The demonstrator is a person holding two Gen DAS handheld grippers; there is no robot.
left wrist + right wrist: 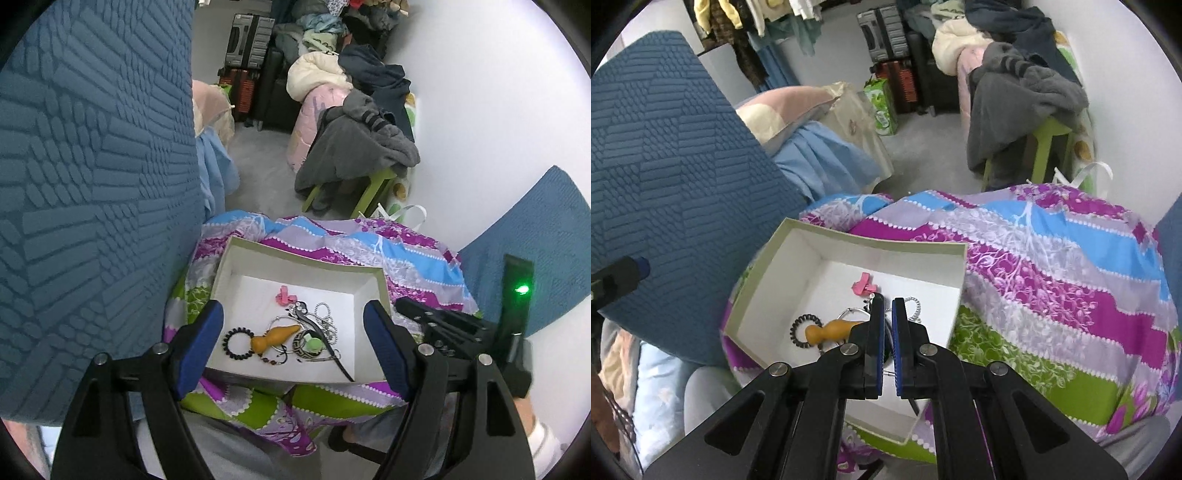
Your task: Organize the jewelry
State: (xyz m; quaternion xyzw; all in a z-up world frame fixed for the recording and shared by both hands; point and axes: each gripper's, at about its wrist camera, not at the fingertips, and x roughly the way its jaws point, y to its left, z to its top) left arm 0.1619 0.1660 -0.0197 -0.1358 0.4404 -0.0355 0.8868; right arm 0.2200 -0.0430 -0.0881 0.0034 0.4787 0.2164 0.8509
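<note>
Patterned quilt (1052,266) bears jewelry box (798,266) under closed right claw (888,306).

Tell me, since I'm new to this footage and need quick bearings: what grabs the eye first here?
A white box on a bright purple, blue and green patterned cloth holds a tangle of jewelry, with an orange carved piece beside a black bead bracelet and a pink clip farther back. The left hand-held gripper frames the box with jaws open; the right hand-held gripper points into it, shut.
</note>
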